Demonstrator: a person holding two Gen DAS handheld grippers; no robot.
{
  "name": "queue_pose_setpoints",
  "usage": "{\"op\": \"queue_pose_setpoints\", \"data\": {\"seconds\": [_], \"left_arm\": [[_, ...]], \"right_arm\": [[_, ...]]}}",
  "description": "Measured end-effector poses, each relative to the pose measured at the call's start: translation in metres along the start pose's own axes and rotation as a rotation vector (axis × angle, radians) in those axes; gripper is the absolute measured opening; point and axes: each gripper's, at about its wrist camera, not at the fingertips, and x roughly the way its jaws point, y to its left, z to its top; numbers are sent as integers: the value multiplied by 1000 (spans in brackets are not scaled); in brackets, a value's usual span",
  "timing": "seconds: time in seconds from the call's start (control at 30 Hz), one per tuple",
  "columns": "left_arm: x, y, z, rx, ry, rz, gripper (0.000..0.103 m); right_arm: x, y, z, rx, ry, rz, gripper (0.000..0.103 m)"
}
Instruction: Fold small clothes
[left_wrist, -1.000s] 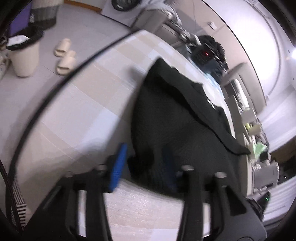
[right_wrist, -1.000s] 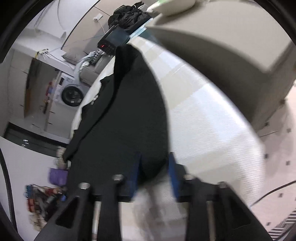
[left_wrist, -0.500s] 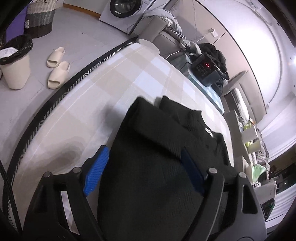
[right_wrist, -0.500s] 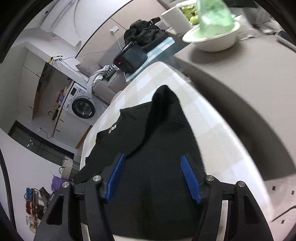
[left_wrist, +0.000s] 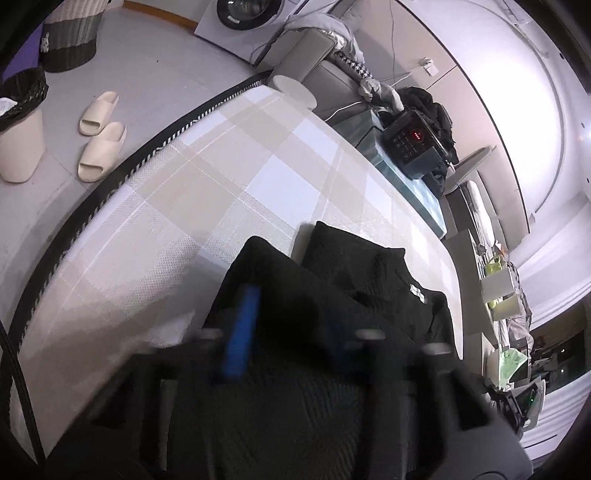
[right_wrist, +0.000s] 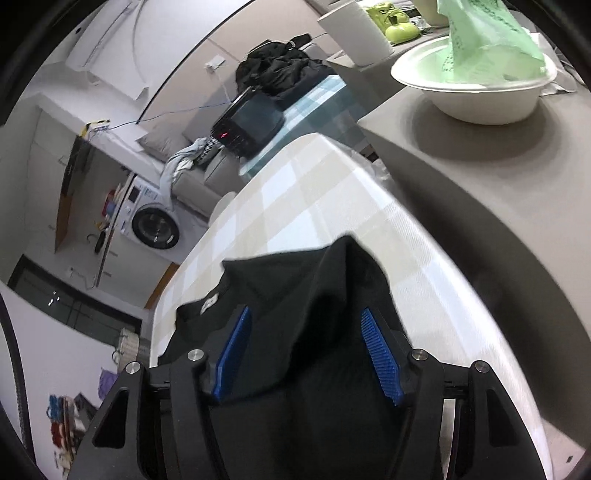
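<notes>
Left gripper (left_wrist: 291, 328): blurred by motion; one blue pad (left_wrist: 240, 334) reads clearly, the other is a dim smear; the jaws stand apart, nothing seen pinched between them.
Right gripper (right_wrist: 306, 350): sharp; blue ribbed pads (right_wrist: 380, 358) spread wide, with cloth lying under and between them but not clamped.
Black garment (right_wrist: 295, 295): lies on the table directly below and ahead of both pairs of jaws; its near part is hidden by the gripper bodies; a folded layer sits on top in the left view (left_wrist: 332, 295); a small white label (left_wrist: 417, 291) shows beyond the left jaws.
Table (left_wrist: 221, 192): checked beige-and-white cloth; bare surface extends ahead of the jaws and to their left in the left view; a striped dark border marks the far-left edge.
Grey counter (right_wrist: 461, 155): just right of the right jaws, close beside the table edge; carries a white bowl (right_wrist: 476, 99) holding a green bag.
Far field: dark keypad device (left_wrist: 413, 144) beyond the table; slippers (left_wrist: 98, 136) on the floor; washing machine (right_wrist: 155, 225).
</notes>
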Motion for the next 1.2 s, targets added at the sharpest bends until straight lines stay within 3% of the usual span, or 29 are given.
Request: {"op": "queue_pose_setpoints", "data": {"seconds": [0.03,0.1,0.17,0.33,0.67,0.77,0.9,0.97,1.03,1.13,1.2], "left_arm": [[0,0,1,-2,-3,-8,6],[0,-2,2,4,-25,-21,4],[-4,-7,5,22,-39,-35,3],[-11,-26,23,45,-93,-69,3],[23,-63,81,34,-134,-88,3],[48,-63,91,26,-117,-56,3],[82,-49,93,-23,-39,-16,4],[91,-40,92,-51,-23,-11,7],[88,-34,91,-58,-35,-5,24],[77,-31,87,-46,-46,-10,36],[74,-31,83,-31,-25,-23,38]], "right_arm": [[2,-1,2,5,-4,-6,51],[9,0,8,2,-12,-26,23],[9,1,11,-9,-20,-29,8],[0,5,20,-8,-68,8,7],[13,36,73,0,-144,30,7],[27,37,85,7,-146,10,7],[56,19,87,53,-70,-56,7],[65,9,84,81,-33,-68,9],[64,3,81,88,-25,-58,10],[51,3,75,72,-28,-39,14],[45,4,69,64,-17,-19,32]]}}
